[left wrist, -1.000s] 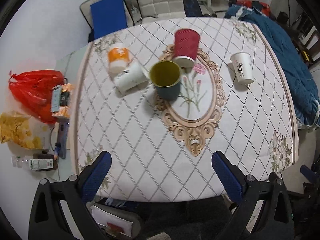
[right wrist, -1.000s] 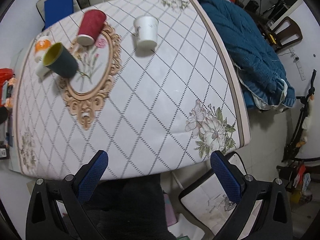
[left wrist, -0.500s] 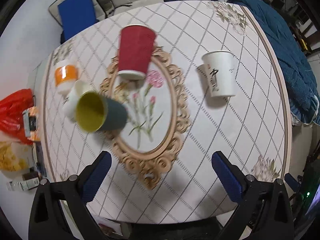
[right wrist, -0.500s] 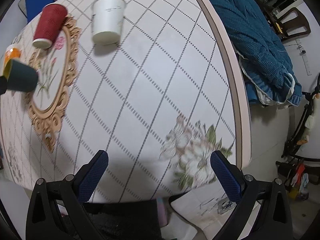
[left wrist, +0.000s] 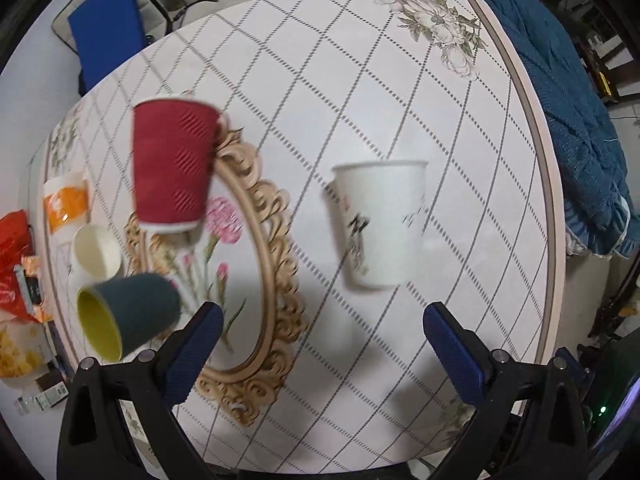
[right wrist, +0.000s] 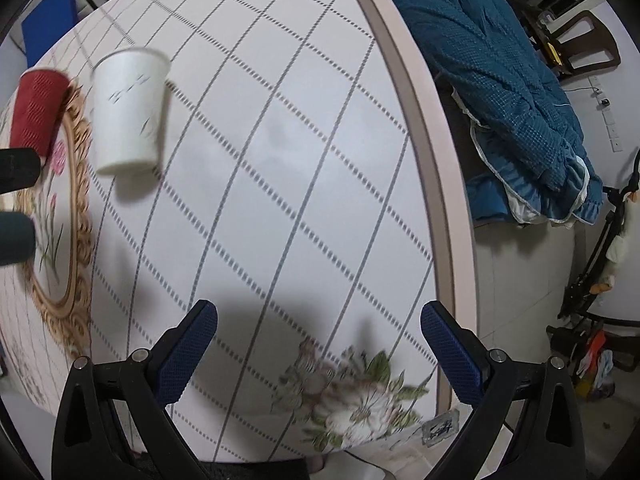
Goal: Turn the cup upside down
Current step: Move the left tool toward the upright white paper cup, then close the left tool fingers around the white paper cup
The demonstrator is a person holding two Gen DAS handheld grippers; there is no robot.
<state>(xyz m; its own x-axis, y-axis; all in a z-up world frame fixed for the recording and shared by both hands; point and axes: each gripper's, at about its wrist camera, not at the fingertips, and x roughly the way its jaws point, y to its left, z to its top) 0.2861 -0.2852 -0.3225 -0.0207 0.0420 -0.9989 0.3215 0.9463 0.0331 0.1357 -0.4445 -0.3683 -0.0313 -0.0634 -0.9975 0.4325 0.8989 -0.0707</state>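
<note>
the round table [left wrist: 400, 128] wears a pale cloth printed with a grey dashed diamond grid, flower sprays near its pink-banded edge and, in the middle, a gilt scrollwork oval medallion [left wrist: 264, 264] framing pink carnations. taking that medallion as the landmark: a white paper cup with dark print [left wrist: 378, 224] stands upright well to its right on the open grid, mouth up; a ribbed red paper cup [left wrist: 170, 166] stands over its upper left rim; a dark green cup with a yellow inside [left wrist: 128, 320] lies on its side at its lower left, mouth turned outward; just beyond that lie a plain cream cup [left wrist: 96, 250] and an orange-and-white cup [left wrist: 66, 204].

off the table, a quilted teal blanket [right wrist: 500, 92] is heaped far right of the medallion, a blue-seated chair [left wrist: 108, 28] stands beyond it, and a red plastic bag [left wrist: 14, 264] lies on the floor to its left.

the left gripper [left wrist: 320, 320] hangs spread wide below the white cup, holding nothing. the right gripper [right wrist: 318, 316] is likewise spread and empty, over bare cloth right of the medallion.
</note>
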